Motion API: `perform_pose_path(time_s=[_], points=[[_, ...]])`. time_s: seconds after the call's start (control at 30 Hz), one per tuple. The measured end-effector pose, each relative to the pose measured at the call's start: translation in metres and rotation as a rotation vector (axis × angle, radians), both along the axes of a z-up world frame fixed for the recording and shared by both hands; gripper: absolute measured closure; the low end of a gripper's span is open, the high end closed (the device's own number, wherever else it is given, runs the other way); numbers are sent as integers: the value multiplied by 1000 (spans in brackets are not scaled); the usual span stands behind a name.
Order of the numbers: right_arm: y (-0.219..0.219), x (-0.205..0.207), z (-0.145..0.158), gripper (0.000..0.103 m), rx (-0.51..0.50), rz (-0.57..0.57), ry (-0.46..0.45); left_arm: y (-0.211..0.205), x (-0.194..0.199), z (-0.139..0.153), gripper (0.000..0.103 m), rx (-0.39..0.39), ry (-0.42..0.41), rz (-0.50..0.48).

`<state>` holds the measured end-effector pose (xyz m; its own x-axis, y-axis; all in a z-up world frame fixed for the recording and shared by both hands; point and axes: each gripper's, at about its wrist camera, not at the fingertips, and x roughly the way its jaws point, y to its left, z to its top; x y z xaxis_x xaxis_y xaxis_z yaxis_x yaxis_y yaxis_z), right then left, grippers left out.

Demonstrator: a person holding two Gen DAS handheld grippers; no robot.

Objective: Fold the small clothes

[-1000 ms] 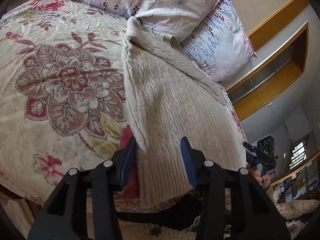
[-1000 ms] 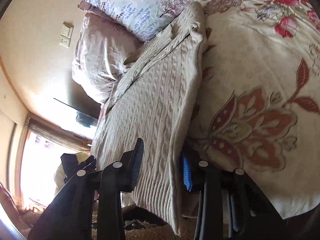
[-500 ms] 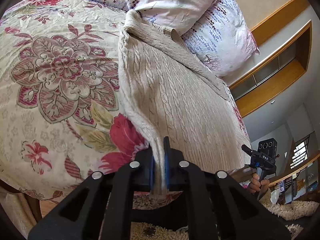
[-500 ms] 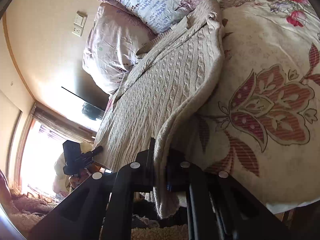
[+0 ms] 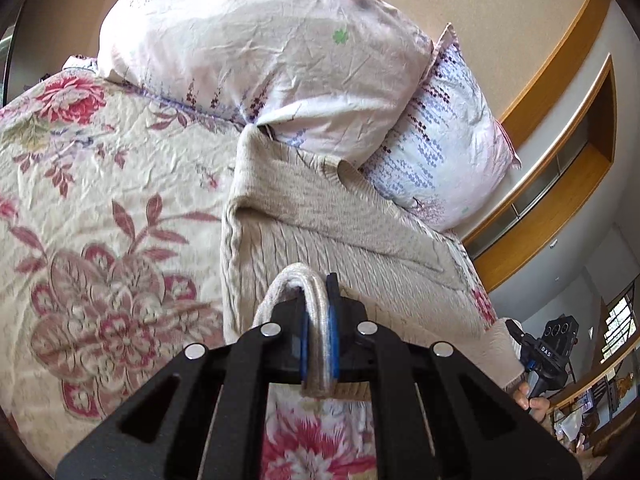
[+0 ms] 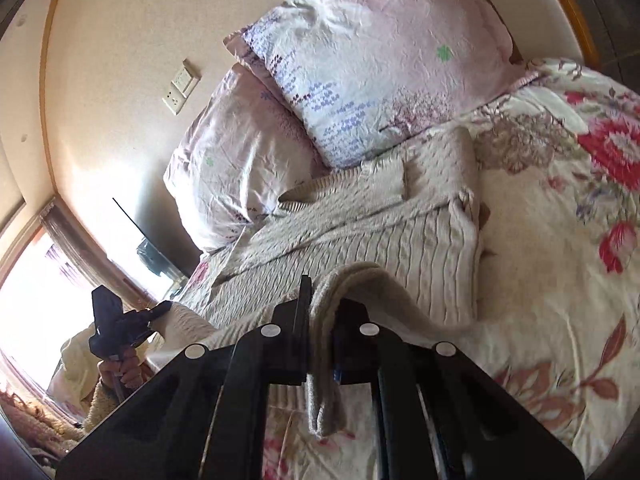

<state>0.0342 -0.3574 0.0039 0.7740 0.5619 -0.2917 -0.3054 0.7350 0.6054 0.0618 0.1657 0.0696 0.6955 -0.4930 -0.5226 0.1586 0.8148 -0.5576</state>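
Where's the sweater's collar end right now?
In both wrist views the collar end of the beige sweater lies on the floral bedspread, tucked against the pillows.

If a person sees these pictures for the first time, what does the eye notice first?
First, the beige knit sweater lying on the flowered bedspread, its hem lifted at both corners. The left gripper and the right gripper are each shut on a hem corner. Behind it, two pale pillows lean at the head of the bed.

One cable-knit sweater (image 5: 320, 236), two floral pillows (image 5: 264, 60) (image 5: 444, 140), one flowered bedspread (image 5: 100, 200), one wall switch plate (image 6: 181, 87) and two grippers (image 5: 318, 320) (image 6: 320, 320) are counted.
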Motion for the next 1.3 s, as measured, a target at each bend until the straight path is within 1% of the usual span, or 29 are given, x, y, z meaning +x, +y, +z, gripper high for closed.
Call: perform_pose_path(time_s=[0.1,0.17,0.27,0.33,0.4,0.47,0.57,0.63,0.67,0.73,0.8,0.83,0.87,0.9,0.93,0.97,1.0,1.03,1.13,1.17,1.2,1.23,1.3], points=[[-3,23,19,95,-46,-86,-47,-4,30,14,96,23,-48,55],[-7,44,27,95,-51,-134,-62,-8,53,20,96,37,-76,82],[-6,78,31,95,-64,-179,-40,-19,88,18,96,77,-74,103],[-6,96,26,95,-77,-203,-1,-23,108,10,96,88,-46,113],[-7,109,19,95,-64,-215,45,-24,124,-1,96,74,-4,116],[-11,117,11,95,-36,-226,81,-23,134,-10,96,55,27,122],[-14,126,3,95,-29,-248,123,-23,144,-19,96,60,50,130],[-16,136,-7,95,-18,-263,184,-23,151,-28,96,59,86,133],[-17,142,-13,94,-7,-267,229,-23,154,-34,95,58,109,134],[-22,154,-29,93,41,-261,320,-22,160,-46,94,43,158,141],[-27,156,-36,92,101,-242,357,-19,160,-53,89,13,184,135],[-29,155,-36,89,114,-233,357,-17,159,-52,82,-3,179,127],[-31,152,-32,79,118,-226,348,-16,157,-50,69,-17,170,115],[-34,148,-28,71,118,-222,331,-14,153,-45,62,-30,153,105],[-37,142,-22,51,112,-232,302,-11,149,-38,43,-22,130,114],[-40,136,-15,40,111,-247,262,-8,143,-29,28,5,91,151],[-43,132,-9,39,109,-251,227,-5,137,-22,25,22,45,173],[-43,132,-6,39,110,-230,212,-3,136,-16,25,24,23,163],[-36,137,-2,39,87,-179,257,-4,139,-13,25,9,71,99],[-33,138,0,41,63,-177,259,-6,139,-13,26,20,83,81],[-31,135,5,44,18,-187,253,-8,137,-12,28,50,83,67],[-28,131,11,49,-55,-199,232,-11,135,-10,31,101,72,57],[-22,123,23,50,-240,-224,180,-15,127,-6,34,252,27,50]])
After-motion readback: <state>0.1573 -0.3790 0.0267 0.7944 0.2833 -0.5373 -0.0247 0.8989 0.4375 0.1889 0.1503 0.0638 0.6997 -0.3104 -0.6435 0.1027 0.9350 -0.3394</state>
